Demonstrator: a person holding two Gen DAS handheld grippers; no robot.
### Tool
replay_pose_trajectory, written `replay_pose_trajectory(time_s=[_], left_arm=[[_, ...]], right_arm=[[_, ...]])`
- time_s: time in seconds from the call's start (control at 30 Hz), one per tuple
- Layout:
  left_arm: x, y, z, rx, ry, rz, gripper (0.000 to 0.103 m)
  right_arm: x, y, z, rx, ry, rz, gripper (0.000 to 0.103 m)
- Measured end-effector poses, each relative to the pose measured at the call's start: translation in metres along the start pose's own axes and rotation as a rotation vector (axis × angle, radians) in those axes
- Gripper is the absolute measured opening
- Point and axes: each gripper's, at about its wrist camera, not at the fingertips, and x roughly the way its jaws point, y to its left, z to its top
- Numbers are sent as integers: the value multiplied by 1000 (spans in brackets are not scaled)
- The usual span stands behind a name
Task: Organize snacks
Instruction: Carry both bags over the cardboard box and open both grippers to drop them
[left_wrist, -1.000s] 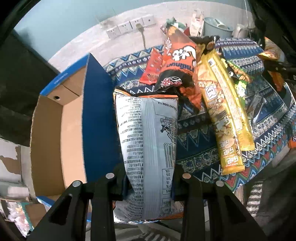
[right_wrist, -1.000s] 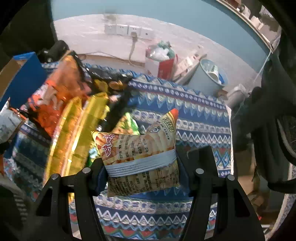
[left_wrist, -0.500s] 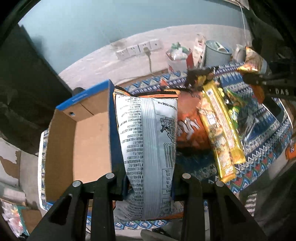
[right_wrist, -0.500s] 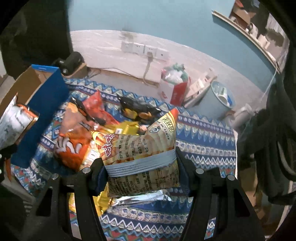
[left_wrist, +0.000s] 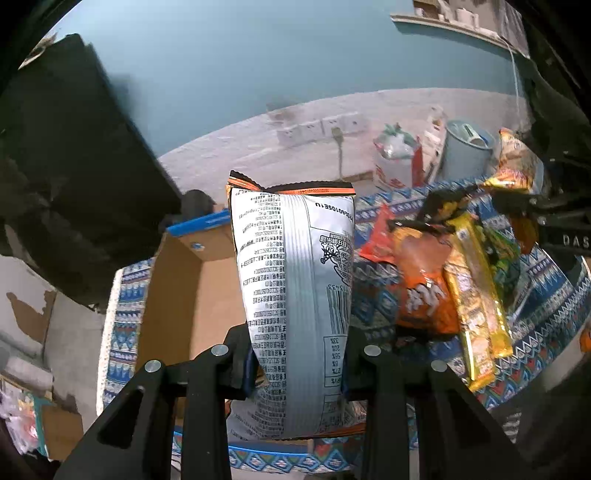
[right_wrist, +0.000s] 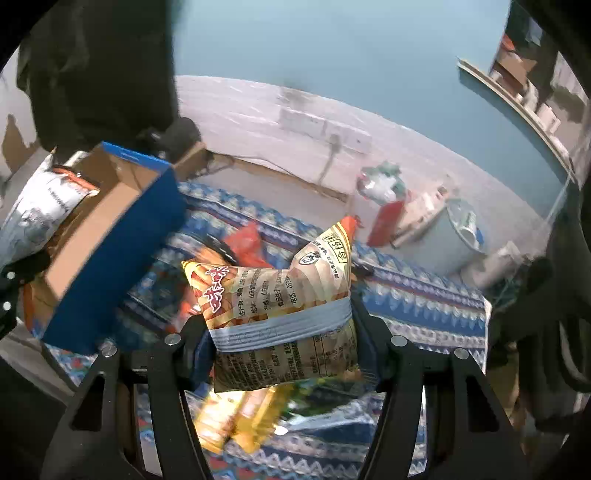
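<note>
My left gripper (left_wrist: 297, 363) is shut on a tall silver snack bag (left_wrist: 295, 288) with black print and an orange top edge, held upright above the open cardboard box (left_wrist: 177, 295). My right gripper (right_wrist: 284, 343) is shut on a puffy tan and orange snack bag (right_wrist: 280, 314), lifted over the patterned cloth (right_wrist: 424, 306). In the right wrist view the blue-sided box (right_wrist: 110, 243) stands at the left, with the silver bag (right_wrist: 40, 210) above it. Several snack packs lie on the cloth, among them an orange bag (left_wrist: 424, 291) and a long yellow pack (left_wrist: 476, 306).
A blue patterned cloth (left_wrist: 546, 332) covers the table. Behind it stand a red and white bag (left_wrist: 399, 162) and a pale blue bin (left_wrist: 467, 147) against a wall with sockets (left_wrist: 321, 127). A dark bulky shape (left_wrist: 74, 166) stands at the left behind the box.
Both grippers rose with their bags still held. The left one swung toward and over the box; the right one travelled left, so the box came closer in its view.
</note>
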Motion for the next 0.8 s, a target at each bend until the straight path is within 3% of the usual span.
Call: replay_pose_trajectory(time_s=[0.3, 0.8], left_arm=[[9, 47, -5, -59, -12, 78, 33], [59, 107, -38, -192, 127, 99, 34]], right_arm=[[4, 52, 28, -48, -10, 77, 63], [25, 132, 59, -134, 3, 192, 63]])
